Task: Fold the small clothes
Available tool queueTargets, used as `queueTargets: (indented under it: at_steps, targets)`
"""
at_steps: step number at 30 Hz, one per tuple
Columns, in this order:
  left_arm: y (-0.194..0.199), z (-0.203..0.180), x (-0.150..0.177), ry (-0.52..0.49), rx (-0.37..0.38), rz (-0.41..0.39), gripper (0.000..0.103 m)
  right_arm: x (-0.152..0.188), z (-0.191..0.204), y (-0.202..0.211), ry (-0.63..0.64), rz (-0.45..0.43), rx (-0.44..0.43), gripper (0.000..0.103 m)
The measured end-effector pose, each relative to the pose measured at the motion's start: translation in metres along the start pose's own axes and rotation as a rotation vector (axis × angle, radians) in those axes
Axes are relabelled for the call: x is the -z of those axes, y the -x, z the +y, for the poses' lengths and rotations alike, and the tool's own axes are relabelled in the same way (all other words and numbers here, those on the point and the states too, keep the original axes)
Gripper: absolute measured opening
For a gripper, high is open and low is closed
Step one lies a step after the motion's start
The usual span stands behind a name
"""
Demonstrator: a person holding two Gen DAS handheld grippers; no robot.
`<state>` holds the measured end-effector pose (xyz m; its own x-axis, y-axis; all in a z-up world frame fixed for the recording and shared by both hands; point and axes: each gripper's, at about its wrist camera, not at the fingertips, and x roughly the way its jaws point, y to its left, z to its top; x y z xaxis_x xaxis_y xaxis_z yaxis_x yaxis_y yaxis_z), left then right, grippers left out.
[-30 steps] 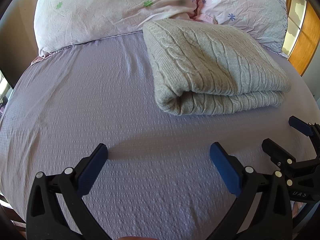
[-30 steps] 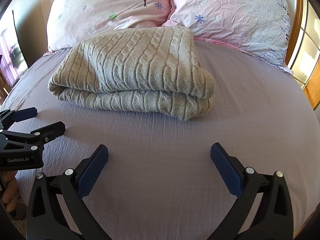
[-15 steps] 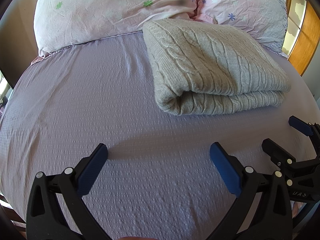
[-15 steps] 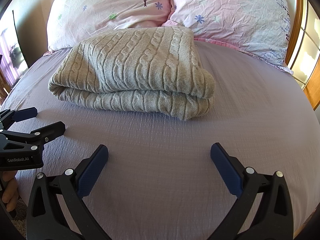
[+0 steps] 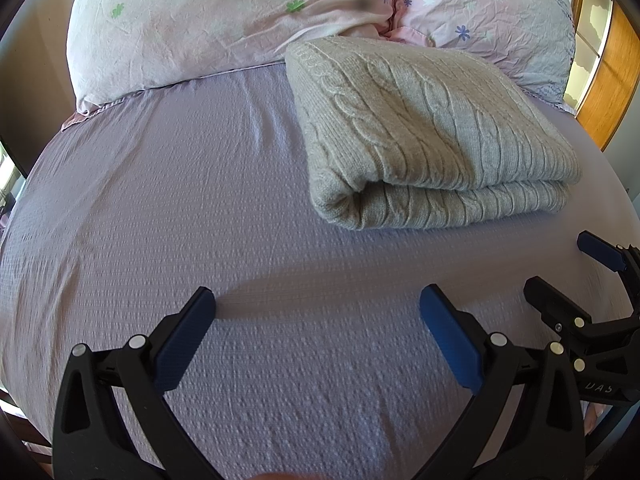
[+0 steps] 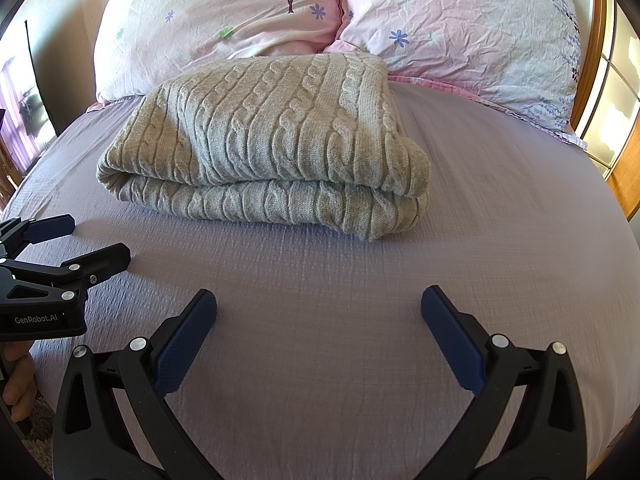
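A beige cable-knit sweater [image 5: 424,136] lies folded in a thick rectangle on the lilac bed sheet [image 5: 180,208], close to the pillows. It also shows in the right wrist view [image 6: 272,152]. My left gripper [image 5: 316,312] is open and empty, low over the sheet, in front and to the left of the sweater. My right gripper [image 6: 318,312] is open and empty, in front of the sweater. Each gripper shows in the other's view: the right one [image 5: 560,268] at the right edge, the left one [image 6: 88,240] at the left edge.
Two pink floral pillows [image 6: 224,20] [image 6: 472,28] lie behind the sweater. A wooden frame with window panes [image 5: 608,72] stands at the right. The bed's left edge [image 6: 24,184] drops off beside dark furniture.
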<state>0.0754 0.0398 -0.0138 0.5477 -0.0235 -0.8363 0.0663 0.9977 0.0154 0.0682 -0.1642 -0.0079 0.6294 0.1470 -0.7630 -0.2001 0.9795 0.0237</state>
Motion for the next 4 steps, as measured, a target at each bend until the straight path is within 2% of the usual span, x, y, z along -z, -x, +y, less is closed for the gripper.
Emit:
queueTargets:
  at_steps: [4]
  targets:
    - [0.0000,-0.0003,0.0005,0.000,0.000,0.000,0.101,0.0001,-0.0001,0.0000,0.000,0.000,0.000,0.102]
